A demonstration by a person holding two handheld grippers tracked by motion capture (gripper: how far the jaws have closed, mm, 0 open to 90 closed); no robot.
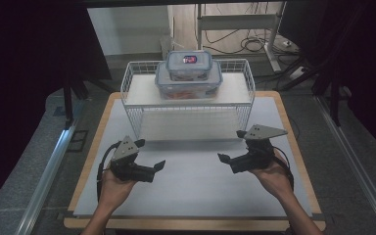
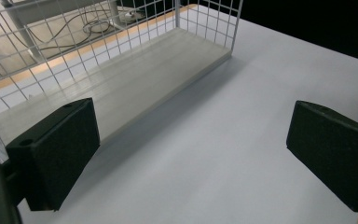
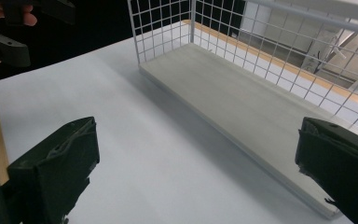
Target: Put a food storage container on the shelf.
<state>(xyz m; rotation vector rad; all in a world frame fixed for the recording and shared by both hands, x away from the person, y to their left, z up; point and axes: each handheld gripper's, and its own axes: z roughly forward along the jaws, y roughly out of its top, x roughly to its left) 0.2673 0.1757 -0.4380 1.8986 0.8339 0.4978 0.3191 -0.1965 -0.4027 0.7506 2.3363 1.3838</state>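
Over on the left side of the white mat [image 1: 191, 181], my left gripper [image 1: 149, 155] just hovers with its jaws spread wide and nothing between them, pointing in toward the middle. Dead center and further back, the wire rack [image 1: 132, 85] has the two stacked clip-lid containers [image 1: 189, 76] on its top shelf, well apart from both my hands. My right gripper [image 1: 230, 145] on the right side is gaping too, holding nothing, just above the mat.
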